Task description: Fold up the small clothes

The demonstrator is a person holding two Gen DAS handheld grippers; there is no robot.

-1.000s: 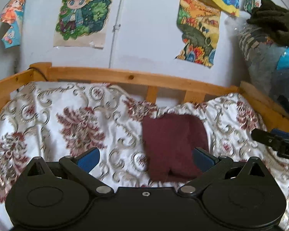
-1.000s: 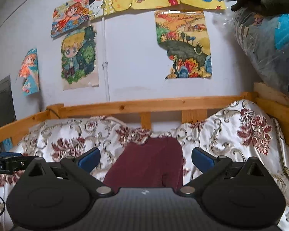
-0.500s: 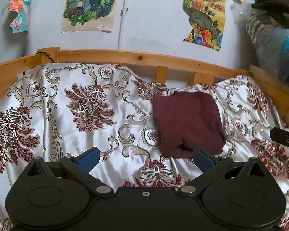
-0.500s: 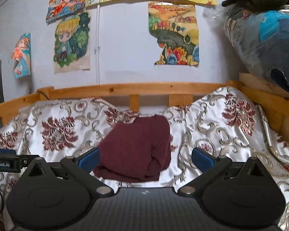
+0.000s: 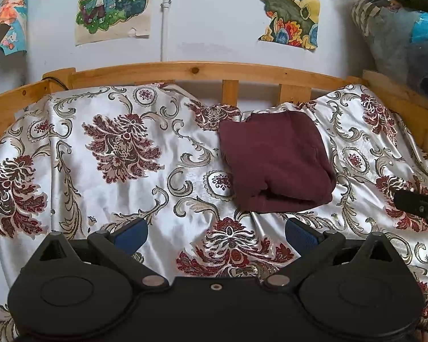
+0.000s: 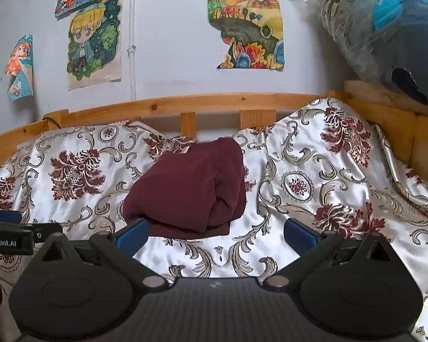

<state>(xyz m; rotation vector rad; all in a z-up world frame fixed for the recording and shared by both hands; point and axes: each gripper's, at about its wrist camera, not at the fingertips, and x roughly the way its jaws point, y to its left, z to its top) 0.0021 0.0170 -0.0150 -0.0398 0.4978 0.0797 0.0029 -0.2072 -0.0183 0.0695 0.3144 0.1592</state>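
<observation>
A dark maroon garment point(image 5: 274, 162) lies folded into a compact bundle on the floral bedspread point(image 5: 122, 171), near the far rail. It also shows in the right wrist view point(image 6: 191, 188). My left gripper point(image 5: 215, 235) is open and empty, held back from the garment's near edge. My right gripper point(image 6: 215, 235) is open and empty, with its left fingertip just in front of the garment's near left corner. Each gripper shows at the edge of the other's view: the right gripper point(image 5: 419, 208), the left gripper point(image 6: 11, 233).
A wooden bed rail point(image 5: 202, 71) runs along the back and both sides. Drawings hang on the white wall point(image 5: 202, 14) behind. A plastic-wrapped bundle of bedding point(image 6: 391, 37) sits on the right, above the rail.
Both grippers have drawn back and risen from the garment, which now lies farther ahead and lower in both views. Both stayed open.
</observation>
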